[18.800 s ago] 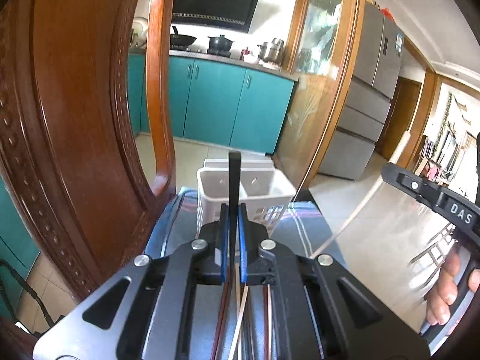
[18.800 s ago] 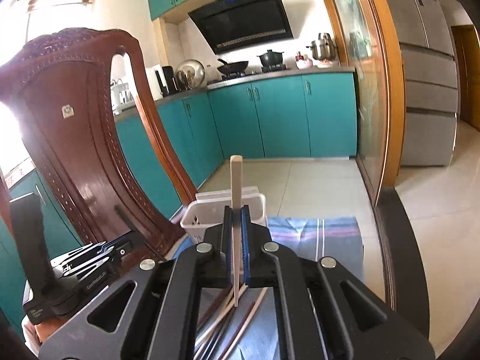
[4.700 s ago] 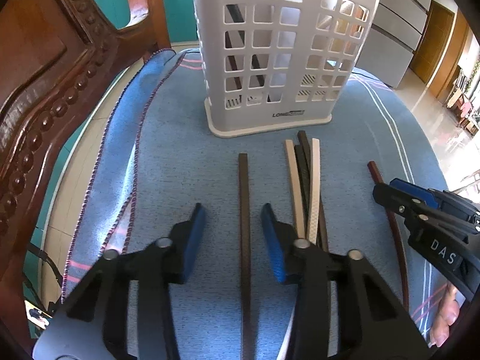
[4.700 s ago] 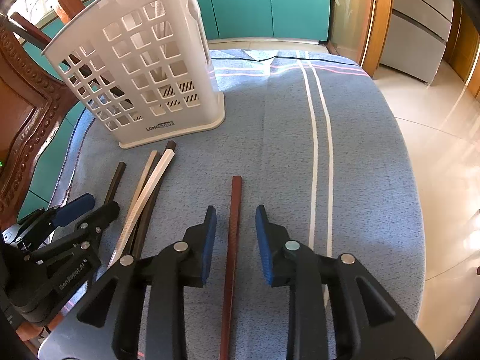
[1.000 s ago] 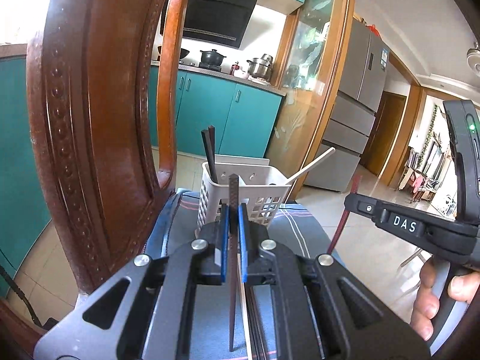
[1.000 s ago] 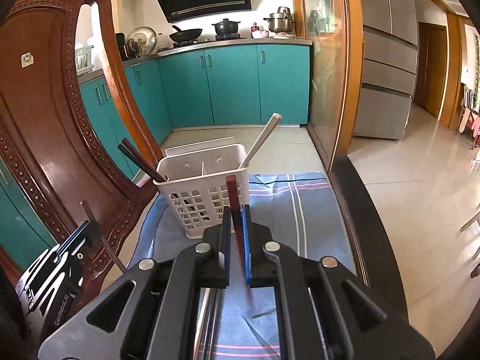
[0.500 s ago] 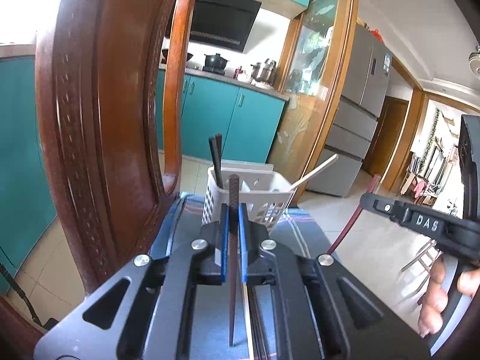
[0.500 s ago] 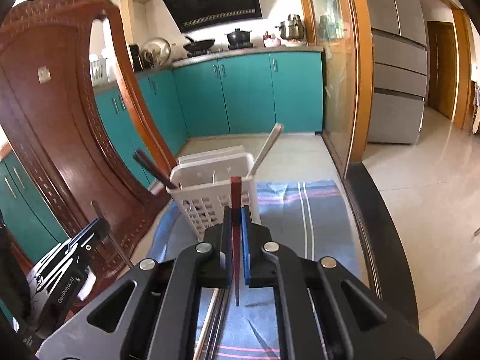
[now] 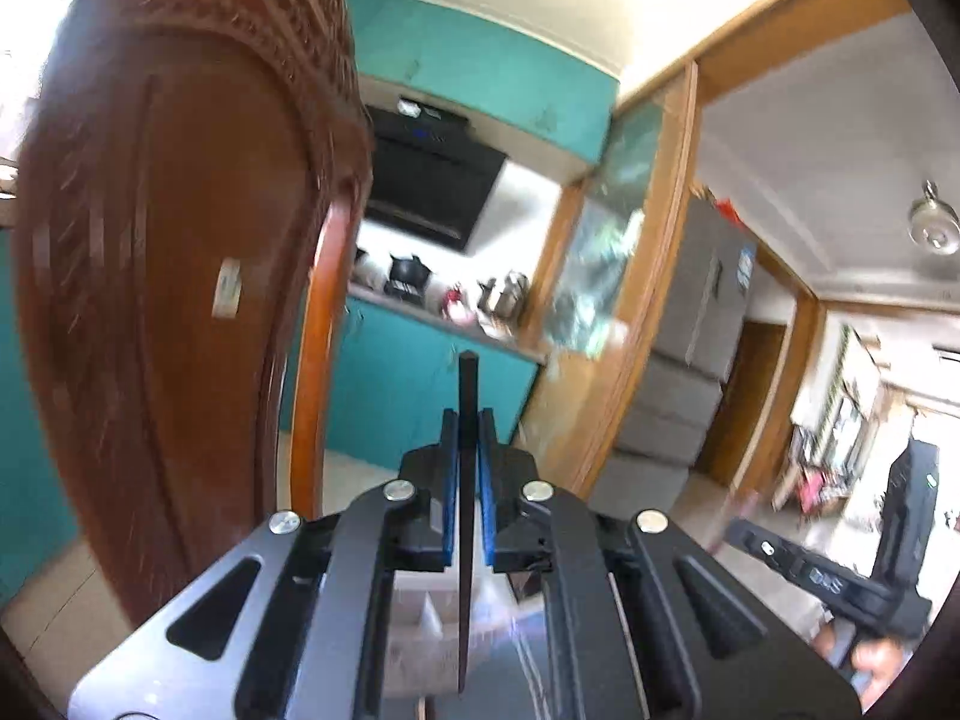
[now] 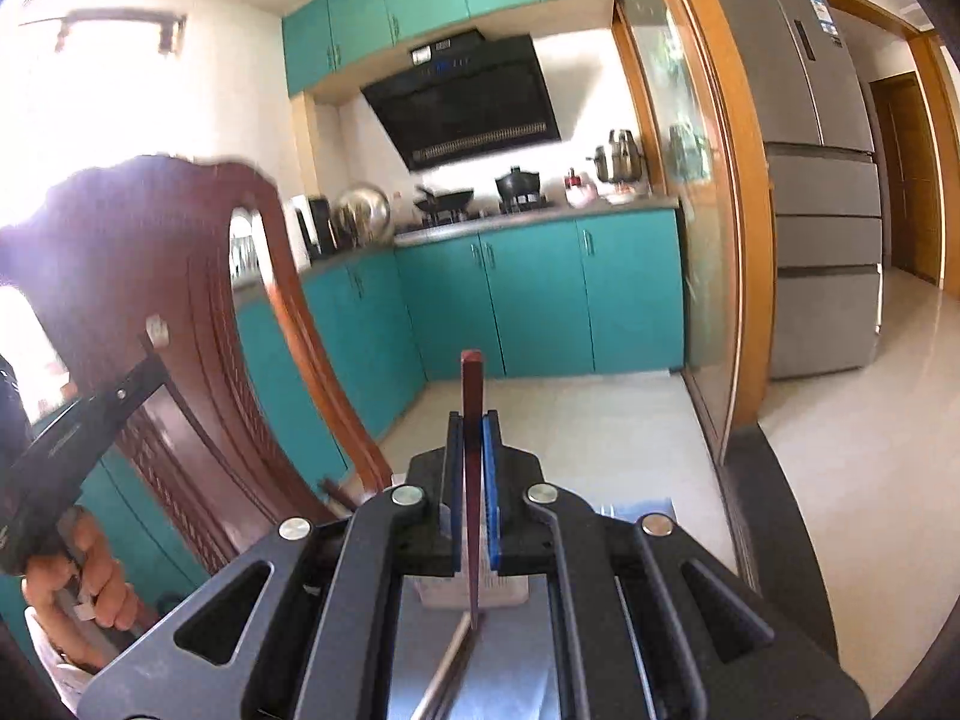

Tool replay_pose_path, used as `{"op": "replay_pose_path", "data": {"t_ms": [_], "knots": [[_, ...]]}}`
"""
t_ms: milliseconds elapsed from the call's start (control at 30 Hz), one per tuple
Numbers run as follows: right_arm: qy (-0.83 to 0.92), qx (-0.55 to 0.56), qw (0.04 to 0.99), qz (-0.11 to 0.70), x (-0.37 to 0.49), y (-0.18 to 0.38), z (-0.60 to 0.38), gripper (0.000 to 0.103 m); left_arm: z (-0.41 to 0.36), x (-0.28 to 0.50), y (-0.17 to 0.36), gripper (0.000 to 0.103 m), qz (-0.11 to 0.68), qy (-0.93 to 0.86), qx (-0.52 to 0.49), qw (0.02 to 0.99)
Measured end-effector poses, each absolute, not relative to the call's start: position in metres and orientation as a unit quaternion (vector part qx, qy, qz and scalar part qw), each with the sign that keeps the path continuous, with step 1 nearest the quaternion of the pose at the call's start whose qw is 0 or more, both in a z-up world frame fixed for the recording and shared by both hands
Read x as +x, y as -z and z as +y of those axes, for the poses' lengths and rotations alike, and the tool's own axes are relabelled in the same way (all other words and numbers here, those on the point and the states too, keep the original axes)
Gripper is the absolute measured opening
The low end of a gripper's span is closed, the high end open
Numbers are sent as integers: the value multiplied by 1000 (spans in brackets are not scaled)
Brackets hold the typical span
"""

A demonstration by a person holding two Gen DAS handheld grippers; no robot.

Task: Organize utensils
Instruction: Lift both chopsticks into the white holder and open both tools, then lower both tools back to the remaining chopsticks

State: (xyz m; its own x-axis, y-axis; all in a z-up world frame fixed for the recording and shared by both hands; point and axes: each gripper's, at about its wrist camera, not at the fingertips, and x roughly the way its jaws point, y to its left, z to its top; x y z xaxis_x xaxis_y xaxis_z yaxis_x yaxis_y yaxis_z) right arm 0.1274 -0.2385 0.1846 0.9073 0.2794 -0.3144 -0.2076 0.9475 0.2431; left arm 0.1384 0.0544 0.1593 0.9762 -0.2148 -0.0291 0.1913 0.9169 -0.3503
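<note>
My left gripper (image 9: 467,420) is shut on a dark brown chopstick (image 9: 465,480) that stands upright between the blue pads, raised high. The white utensil basket (image 9: 420,618) shows only in part below the jaws. My right gripper (image 10: 473,420) is shut on a reddish brown chopstick (image 10: 471,480), also upright. Part of the white basket (image 10: 474,591) shows below it, and loose chopsticks (image 10: 450,666) lie on the cloth under the jaws. The left gripper body (image 10: 72,426) appears at the left of the right wrist view, and the right gripper body (image 9: 822,576) at the right of the left wrist view.
A carved wooden chair back (image 9: 168,300) stands close on the left; it also shows in the right wrist view (image 10: 198,360). Teal kitchen cabinets (image 10: 540,300), a glass door frame (image 10: 720,240) and a fridge (image 10: 822,180) lie beyond the table.
Both grippers have risen and tilted upward with their chopsticks; the basket has dropped almost out of view beneath the jaws. The left wrist view is motion-blurred.
</note>
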Motion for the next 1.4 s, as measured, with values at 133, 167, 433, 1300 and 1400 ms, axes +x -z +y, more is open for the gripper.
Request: {"op": "replay_pose_path", "data": {"t_ms": [133, 167, 433, 1300, 1400], "knots": [[-132, 131, 974, 132, 147, -208, -250, 7, 48, 169, -164, 7, 16, 56, -176, 983], [-133, 138, 974, 121, 152, -210, -252, 7, 45, 180, -159, 7, 21, 43, -167, 985], [-123, 119, 980, 105, 222, -157, -219, 7, 34, 236, -88, 7, 111, 13, -150, 982], [-164, 32, 918, 359, 197, 25, -198, 34, 18, 185, 7, 9, 209, 96, -95, 969], [-178, 42, 864, 468, 229, 75, -178, 26, 16, 204, 31, 9, 273, 83, -92, 954]]}}
